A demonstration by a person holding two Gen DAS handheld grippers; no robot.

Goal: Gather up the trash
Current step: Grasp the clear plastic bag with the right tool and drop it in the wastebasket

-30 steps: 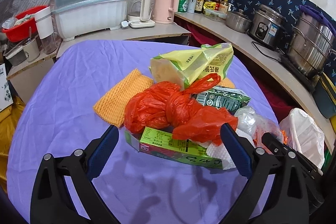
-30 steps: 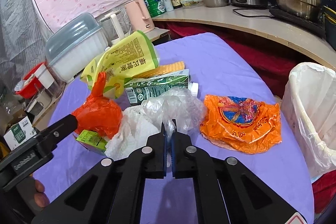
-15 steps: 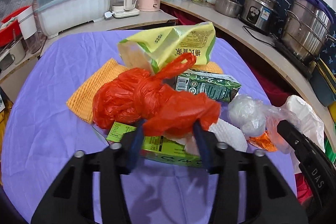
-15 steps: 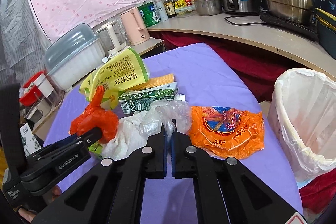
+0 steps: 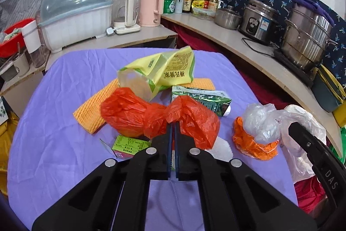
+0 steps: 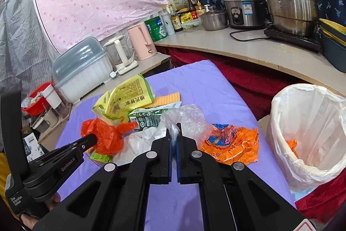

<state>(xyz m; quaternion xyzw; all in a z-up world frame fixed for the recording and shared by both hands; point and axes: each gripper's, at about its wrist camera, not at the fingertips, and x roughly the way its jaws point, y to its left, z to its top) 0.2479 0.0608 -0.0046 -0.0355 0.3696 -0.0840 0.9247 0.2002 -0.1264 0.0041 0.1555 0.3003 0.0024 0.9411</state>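
Both tongs have picked up: left tongs (image 5: 172,126) pinch the crumpled red plastic bag (image 5: 160,115), right tongs (image 6: 173,136) the clear plastic bag (image 6: 186,117); next, carry to the white-lined bin (image 6: 307,122) at right.

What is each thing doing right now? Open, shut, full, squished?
Left hand-held gripper: shut on the red plastic bag.
Right hand-held gripper: shut on the clear plastic bag.
Trash bin: open, white liner, nearly empty, something orange inside.
Yellow snack bag: torn open, crumpled.
Green carton: lying flat, squashed.
Orange wrapper: crumpled on the purple cloth.
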